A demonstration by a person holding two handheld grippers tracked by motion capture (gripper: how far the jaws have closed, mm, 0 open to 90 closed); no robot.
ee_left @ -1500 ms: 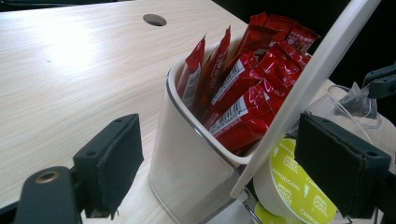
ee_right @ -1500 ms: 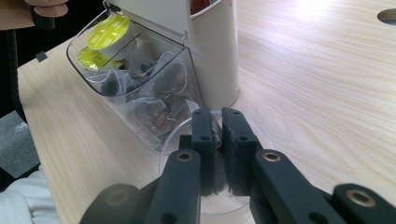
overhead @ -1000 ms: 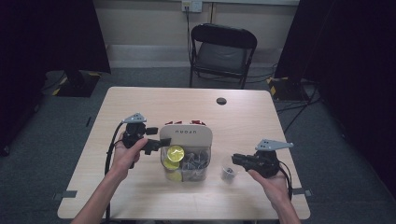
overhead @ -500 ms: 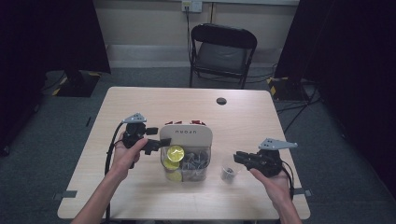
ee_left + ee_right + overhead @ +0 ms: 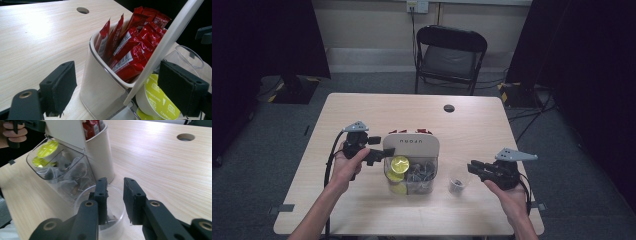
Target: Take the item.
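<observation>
Clear plastic cup (image 5: 458, 184): low and right of centre in the high view, upright on the bench (image 5: 377, 112), just right of the organiser, with something small and dark at its bottom. Likely very light, thin-walled and slick; apt to tip, skid or buckle under a hard squeeze. Best taken gently across the rim or upper wall.

At centre left, left tool (image 5: 377, 156) spread wide at the left end of the organiser (image 5: 412, 146), clamping nothing; cannot tell whether one pad props the tilted white lid. Red sachets (image 5: 130, 47) packed upright in the back compartment, yellow-green capsules (image 5: 400, 163) and a dark jumble in the clear front bin.

Lower right, right tool (image 5: 472, 167) just beside the cup, jaws lately easing apart to a narrow gap, pads seemingly not pressing on the wall, released.

In the way: the organiser's clear bin close against the cup's left side, leaving little room there. A cable hole (image 5: 449, 108) further up the bench, well apart.
</observation>
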